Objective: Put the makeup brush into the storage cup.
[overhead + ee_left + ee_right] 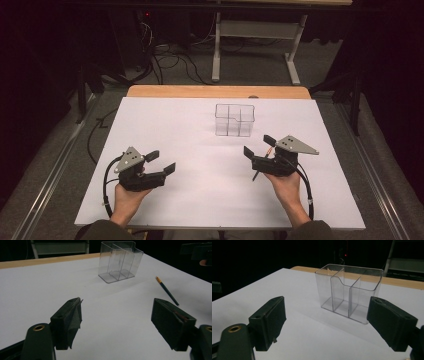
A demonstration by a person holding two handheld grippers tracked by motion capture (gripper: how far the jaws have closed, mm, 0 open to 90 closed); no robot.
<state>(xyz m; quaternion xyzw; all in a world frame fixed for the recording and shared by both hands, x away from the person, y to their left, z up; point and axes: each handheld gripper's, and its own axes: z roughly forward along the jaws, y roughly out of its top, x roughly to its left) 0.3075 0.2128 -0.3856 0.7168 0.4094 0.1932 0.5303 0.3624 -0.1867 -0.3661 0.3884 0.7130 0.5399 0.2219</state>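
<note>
White paper covers my desk (200,200), with a strip of bare wood along its far edge and a dark floor with cables beyond. Toward the far middle of the sheet stands a clear plastic organizer (234,120), upright, split into compartments by see-through walls. I take it as my landmark. My left tongs (161,162) sit well short of the organizer and off to its left, jaws spread apart with nothing between them. My right tongs (259,146) are nearer, just short of the organizer and slightly to its right, jaws likewise wide apart and gripping nothing. From the right gripper view the organizer (350,292) stands straight ahead between the two jaws. A thin dark pencil (167,290) lies flat on the paper, short of the organizer and near my right tongs, untouched.
</note>
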